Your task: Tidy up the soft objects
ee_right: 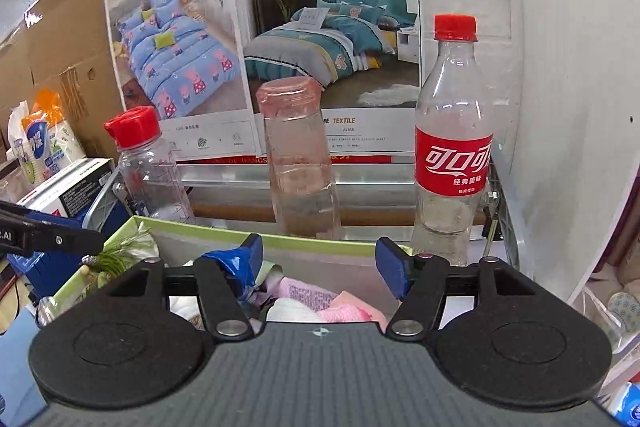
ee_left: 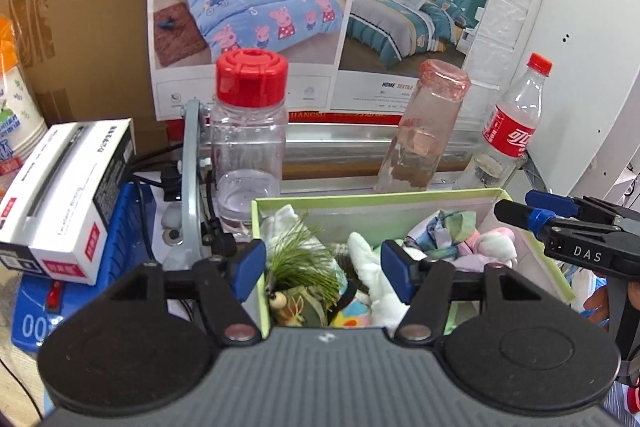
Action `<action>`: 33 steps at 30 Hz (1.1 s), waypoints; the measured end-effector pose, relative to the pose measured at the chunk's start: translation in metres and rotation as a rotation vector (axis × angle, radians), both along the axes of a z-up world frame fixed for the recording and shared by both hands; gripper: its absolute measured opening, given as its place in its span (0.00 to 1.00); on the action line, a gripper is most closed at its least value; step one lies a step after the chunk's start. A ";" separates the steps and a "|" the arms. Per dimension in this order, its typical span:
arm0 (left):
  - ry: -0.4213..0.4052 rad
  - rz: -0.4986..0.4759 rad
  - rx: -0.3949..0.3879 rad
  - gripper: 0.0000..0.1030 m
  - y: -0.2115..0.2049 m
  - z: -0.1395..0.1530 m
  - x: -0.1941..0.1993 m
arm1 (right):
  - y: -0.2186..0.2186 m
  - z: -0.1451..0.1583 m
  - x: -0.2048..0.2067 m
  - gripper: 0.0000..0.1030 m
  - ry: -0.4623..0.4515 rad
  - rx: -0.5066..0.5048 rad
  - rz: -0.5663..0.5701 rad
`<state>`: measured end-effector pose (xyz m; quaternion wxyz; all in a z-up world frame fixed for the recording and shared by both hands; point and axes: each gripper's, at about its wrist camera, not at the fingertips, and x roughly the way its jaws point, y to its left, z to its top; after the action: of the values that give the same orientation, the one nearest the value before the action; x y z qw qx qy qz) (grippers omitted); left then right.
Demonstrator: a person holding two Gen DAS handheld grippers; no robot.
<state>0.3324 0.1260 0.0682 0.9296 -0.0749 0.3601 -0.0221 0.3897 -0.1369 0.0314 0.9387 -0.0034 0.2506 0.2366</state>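
Note:
A light green box (ee_left: 376,195) holds several soft things: a toy with a green grassy tuft (ee_left: 304,259), a white plush piece (ee_left: 368,259), a patterned cloth (ee_left: 444,227) and a pink and white plush (ee_left: 496,243). My left gripper (ee_left: 323,263) is open above the box's left half, with the tuft toy and the white plush below the gap and untouched. From the right, my right gripper (ee_left: 520,215) reaches over the box. In the right wrist view the right gripper (ee_right: 320,261) is open over a pink cloth (ee_right: 312,293) in the box (ee_right: 280,241).
Behind the box stand a clear jar with a red lid (ee_left: 248,131), a pink-tinted bottle (ee_left: 428,131) and a cola bottle (ee_left: 512,131). A white carton (ee_left: 64,195) lies on a blue scale (ee_left: 80,307) to the left. Bedding posters and a white panel (ee_left: 580,47) close off the back.

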 end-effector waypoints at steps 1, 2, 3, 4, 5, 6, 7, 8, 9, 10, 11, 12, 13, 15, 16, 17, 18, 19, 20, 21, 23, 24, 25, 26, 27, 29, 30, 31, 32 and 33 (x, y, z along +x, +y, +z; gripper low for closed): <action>-0.003 0.002 0.006 0.63 -0.001 0.002 -0.005 | -0.001 0.001 -0.005 0.48 0.005 -0.002 0.002; -0.008 0.006 0.015 0.63 -0.002 0.004 -0.013 | -0.003 0.002 -0.012 0.49 0.009 0.000 0.003; -0.016 0.013 0.024 0.65 -0.003 0.006 -0.022 | -0.004 0.003 -0.020 0.49 0.010 0.002 0.004; -0.026 0.021 0.029 0.66 -0.004 0.008 -0.031 | -0.007 0.005 -0.029 0.49 0.008 0.002 0.004; -0.036 0.031 0.030 0.66 -0.004 0.010 -0.042 | -0.009 0.006 -0.039 0.50 0.003 0.001 0.000; -0.042 0.039 0.026 0.67 -0.003 0.011 -0.052 | -0.014 0.007 -0.050 0.51 -0.001 0.004 -0.009; -0.047 0.047 0.020 0.68 -0.003 0.011 -0.062 | -0.018 0.008 -0.060 0.51 -0.003 0.010 -0.016; -0.054 0.055 0.008 0.68 -0.002 0.012 -0.075 | -0.023 0.008 -0.071 0.51 0.002 0.019 -0.028; -0.059 0.063 -0.003 0.68 -0.001 0.011 -0.085 | -0.027 0.008 -0.081 0.51 0.009 0.027 -0.040; -0.064 0.072 -0.014 0.69 -0.001 0.010 -0.096 | -0.032 0.007 -0.090 0.51 0.015 0.033 -0.050; -0.071 0.083 -0.024 0.69 -0.001 0.009 -0.107 | -0.036 0.006 -0.100 0.51 0.019 0.037 -0.063; -0.082 0.094 -0.033 0.69 -0.001 0.008 -0.117 | -0.038 0.004 -0.110 0.52 0.023 0.033 -0.080; -0.092 0.103 -0.039 0.69 -0.002 0.006 -0.126 | -0.040 0.002 -0.119 0.52 0.026 0.023 -0.097; -0.102 0.114 -0.048 0.70 -0.005 0.001 -0.144 | -0.043 -0.004 -0.138 0.52 0.032 0.007 -0.135; -0.103 0.112 -0.053 0.70 -0.007 -0.001 -0.150 | -0.044 -0.007 -0.146 0.52 0.038 0.001 -0.148; -0.104 0.112 -0.058 0.70 -0.010 -0.004 -0.157 | -0.045 -0.011 -0.153 0.52 0.043 -0.006 -0.163; -0.106 0.120 -0.057 0.71 -0.013 -0.006 -0.162 | -0.045 -0.014 -0.160 0.52 0.043 -0.008 -0.179; -0.109 0.132 -0.054 0.71 -0.017 -0.008 -0.167 | -0.046 -0.016 -0.166 0.52 0.040 -0.003 -0.196; -0.112 0.144 -0.052 0.71 -0.021 -0.011 -0.173 | -0.046 -0.019 -0.172 0.52 0.041 0.007 -0.214; -0.108 0.151 -0.057 0.71 -0.025 -0.013 -0.177 | -0.046 -0.020 -0.177 0.52 0.045 0.017 -0.235; -0.109 0.154 -0.062 0.71 -0.033 -0.017 -0.183 | -0.044 -0.023 -0.185 0.52 0.058 0.032 -0.295; -0.113 0.164 -0.058 0.71 -0.036 -0.018 -0.187 | -0.042 -0.024 -0.188 0.52 0.064 0.040 -0.329; -0.120 0.175 -0.049 0.71 -0.040 -0.019 -0.190 | -0.041 -0.025 -0.192 0.52 0.063 0.056 -0.359; -0.134 0.186 -0.037 0.71 -0.044 -0.020 -0.195 | -0.041 -0.027 -0.197 0.52 0.059 0.080 -0.387; -0.146 0.197 -0.029 0.71 -0.047 -0.020 -0.199 | -0.041 -0.029 -0.203 0.52 0.055 0.113 -0.409; -0.162 0.209 -0.032 0.71 -0.051 -0.021 -0.207 | -0.043 -0.032 -0.214 0.52 0.045 0.176 -0.439; -0.168 0.215 -0.034 0.71 -0.052 -0.021 -0.211 | -0.044 -0.032 -0.218 0.52 0.043 0.203 -0.450; -0.176 0.219 -0.028 0.71 -0.054 -0.021 -0.214 | -0.045 -0.033 -0.223 0.52 0.042 0.220 -0.462; -0.180 0.223 -0.014 0.71 -0.056 -0.022 -0.218 | -0.046 -0.032 -0.228 0.52 0.038 0.223 -0.478; -0.180 0.228 0.003 0.71 -0.058 -0.022 -0.221 | -0.046 -0.031 -0.233 0.52 0.028 0.213 -0.495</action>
<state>0.1114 0.0677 0.0458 0.9547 -0.1117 0.2646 0.0777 0.1571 -0.1827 0.0002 0.9594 0.1602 0.2307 0.0251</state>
